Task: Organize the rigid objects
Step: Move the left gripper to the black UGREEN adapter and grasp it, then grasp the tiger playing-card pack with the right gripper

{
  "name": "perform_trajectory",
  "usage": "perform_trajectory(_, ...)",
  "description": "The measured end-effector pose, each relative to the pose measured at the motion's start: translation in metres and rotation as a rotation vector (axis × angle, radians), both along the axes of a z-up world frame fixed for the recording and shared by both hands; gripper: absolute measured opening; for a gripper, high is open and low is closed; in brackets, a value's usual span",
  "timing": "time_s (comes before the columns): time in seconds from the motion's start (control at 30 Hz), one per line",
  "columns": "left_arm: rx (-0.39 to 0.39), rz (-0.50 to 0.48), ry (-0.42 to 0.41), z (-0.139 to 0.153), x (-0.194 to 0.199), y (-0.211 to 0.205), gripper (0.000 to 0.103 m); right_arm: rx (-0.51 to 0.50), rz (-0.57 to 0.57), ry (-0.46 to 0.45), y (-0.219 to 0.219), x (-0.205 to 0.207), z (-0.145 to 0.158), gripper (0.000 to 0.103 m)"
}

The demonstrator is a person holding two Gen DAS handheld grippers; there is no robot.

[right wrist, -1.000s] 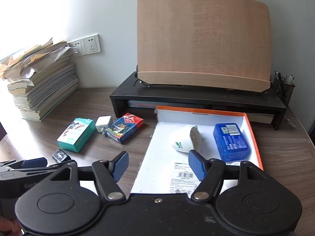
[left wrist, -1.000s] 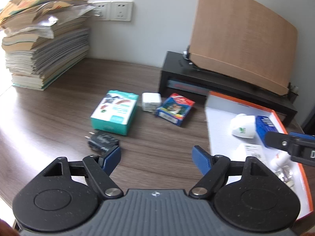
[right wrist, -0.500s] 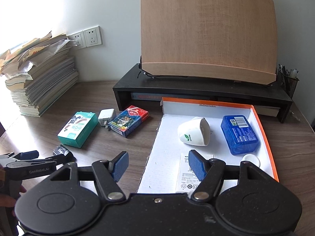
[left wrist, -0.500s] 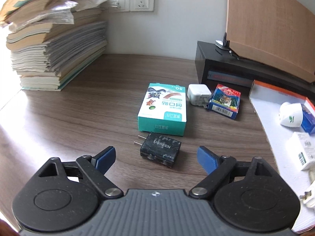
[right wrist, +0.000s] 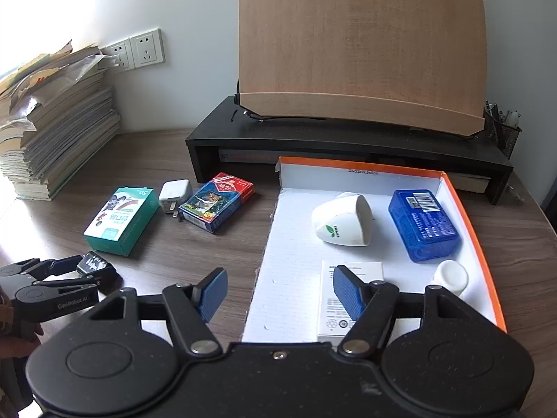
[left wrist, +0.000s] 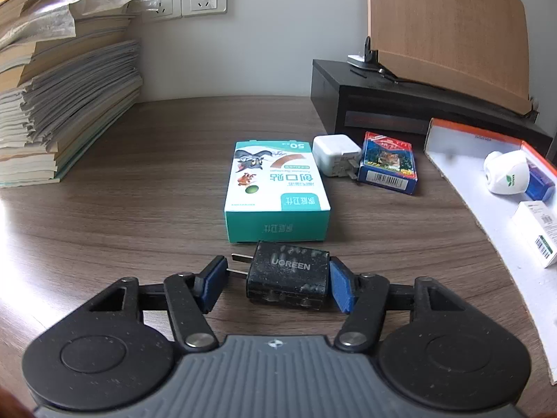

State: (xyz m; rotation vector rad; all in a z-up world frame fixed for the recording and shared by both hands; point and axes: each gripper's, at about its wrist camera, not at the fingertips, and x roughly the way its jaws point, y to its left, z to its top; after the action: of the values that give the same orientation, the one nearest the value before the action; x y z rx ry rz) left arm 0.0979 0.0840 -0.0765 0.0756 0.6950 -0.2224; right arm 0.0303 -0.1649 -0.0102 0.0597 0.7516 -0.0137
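Note:
A black UGREEN charger [left wrist: 289, 278] lies on the wooden desk between the pads of my left gripper [left wrist: 278, 278]. The jaws are closing on it: the right pad is against its body and the left pad meets its prongs. From the right wrist view the charger [right wrist: 95, 264] and left gripper [right wrist: 62, 271] appear at far left. My right gripper [right wrist: 280, 292] hangs open and empty over the near edge of an orange-rimmed white box tray [right wrist: 289, 244]. Loose on the desk are a teal plaster box [left wrist: 275, 188], a white charger [left wrist: 336, 155] and a card deck [left wrist: 388, 167].
The tray holds a white cup [right wrist: 343, 223], a blue case [right wrist: 424, 230], a white carton [right wrist: 330, 313] and a white lid [right wrist: 450, 275]. Behind it a black riser [right wrist: 348, 146] carries a wooden board [right wrist: 362, 45]. A book stack [left wrist: 62, 104] fills the left.
My left gripper swung left, came down around the black charger and its jaws narrowed onto it. My right gripper edged slightly toward the tray, jaws unchanged.

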Motion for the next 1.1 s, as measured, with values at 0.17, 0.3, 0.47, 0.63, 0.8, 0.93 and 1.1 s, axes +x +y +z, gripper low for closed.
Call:
perform_trajectory(0.17,-0.044,0.012,-0.004,0.003,-0.006,0.004,0.062,-0.005,0.025,0.008,0.015,0.015,-0.003,0.080)
perform_trajectory(0.3,-0.072,0.006,-0.022,0.013,-0.014,0.005,0.062,0.010,0.042,0.011,0.026,0.035,-0.005,0.080)
perform_trajectory(0.47,-0.114,0.025,-0.042,0.029,-0.023,0.007,0.062,0.055,0.044,0.043,0.035,0.075,-0.013,0.080)
perform_trajectory(0.63,-0.141,0.050,-0.052,0.038,-0.032,0.006,0.062,0.119,0.015,0.109,0.043,0.125,-0.025,0.080)
perform_trajectory(0.8,-0.166,0.091,-0.052,0.043,-0.040,0.008,0.062,0.158,-0.041,0.153,0.046,0.170,-0.037,0.080)
perform_trajectory(0.93,-0.176,0.118,-0.053,0.044,-0.046,0.009,0.062,0.183,-0.080,0.195,0.049,0.196,-0.051,0.080)
perform_trajectory(1.1,-0.178,0.145,-0.052,0.046,-0.050,0.010,0.062,0.166,-0.106,0.203,0.056,0.208,-0.064,0.082)
